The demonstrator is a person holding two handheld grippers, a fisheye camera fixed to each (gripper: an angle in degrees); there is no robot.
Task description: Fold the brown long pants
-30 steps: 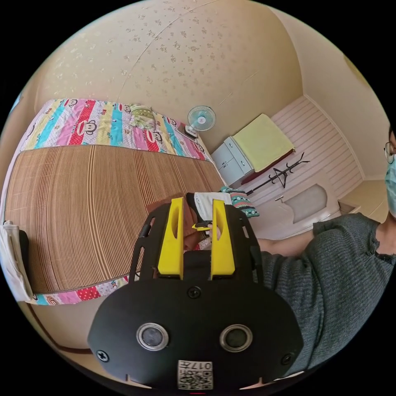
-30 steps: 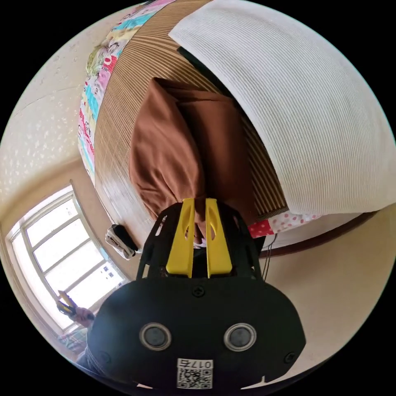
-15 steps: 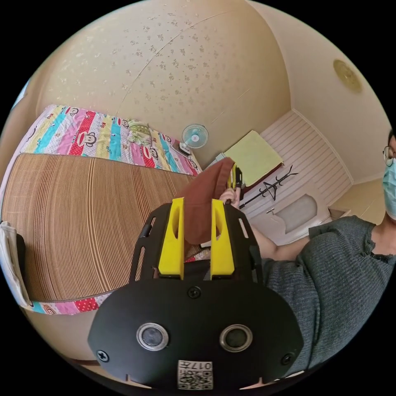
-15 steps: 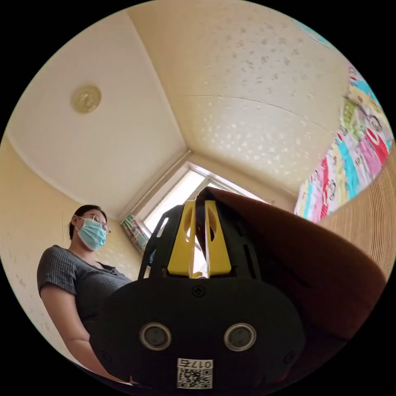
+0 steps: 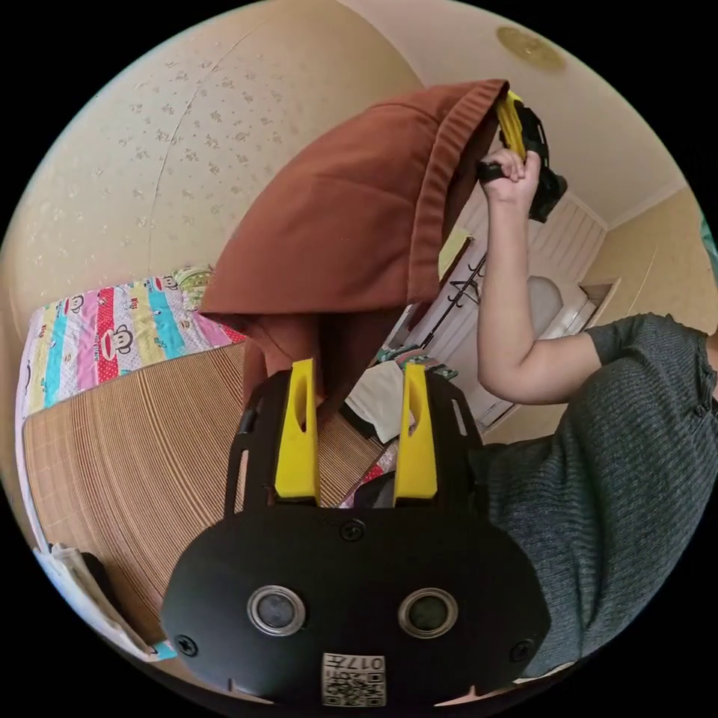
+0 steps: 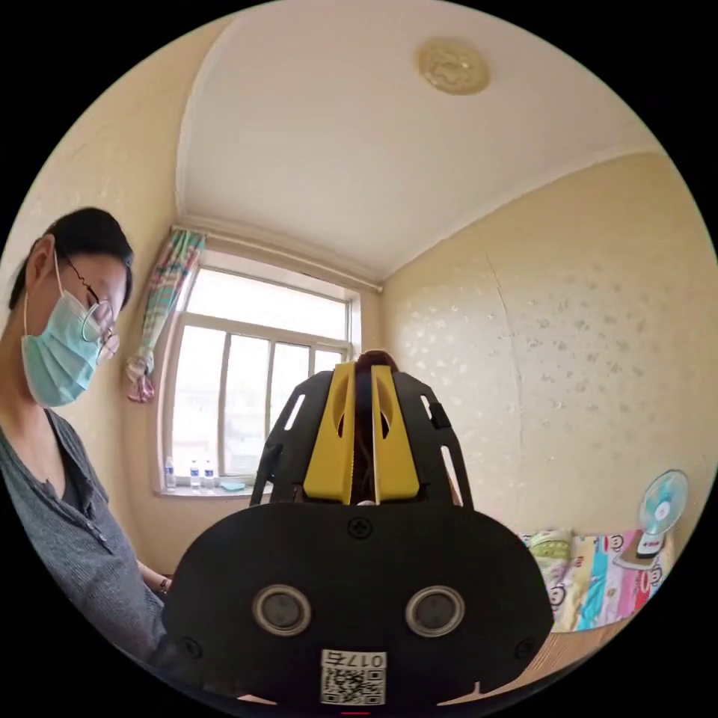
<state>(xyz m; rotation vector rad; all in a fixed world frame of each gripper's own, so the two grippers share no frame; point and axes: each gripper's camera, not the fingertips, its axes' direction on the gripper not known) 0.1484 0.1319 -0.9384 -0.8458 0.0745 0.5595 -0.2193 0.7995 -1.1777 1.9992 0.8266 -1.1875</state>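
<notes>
Hanging in the air above the bed: brown long pants (image 5: 351, 217), one ribbed hem pinched between the closed yellow jaws of the right gripper (image 5: 511, 123), which the person's hand (image 5: 510, 173) is holding raised high; in the right gripper view a sliver of the brown cloth (image 6: 364, 419) is lying clamped between both jaws of that gripper (image 6: 364, 368), jaws nearly touching

Left gripper (image 5: 357, 374): jaws standing wide apart, gripping nothing; the lower folds of the pants are dangling just beyond its left jaw, contact not discernible

Bamboo mat (image 5: 134, 449): lying over the bed, with a striped cartoon-print sheet (image 5: 112, 336) showing along its far edge by the wall

Other clothes: a white garment (image 5: 383, 389) and a patterned teal one (image 5: 419, 365) are sitting at the mat's near corner, beyond the left gripper's right jaw

Room items: a coat rack (image 5: 456, 284) is standing by the white panelled wall; a small fan (image 6: 662, 512) is sitting at the far edge of the bed; a window (image 6: 254, 389) with a tied-back curtain (image 6: 161, 299) is showing behind the person (image 6: 60, 449), who is wearing a grey knit top
</notes>
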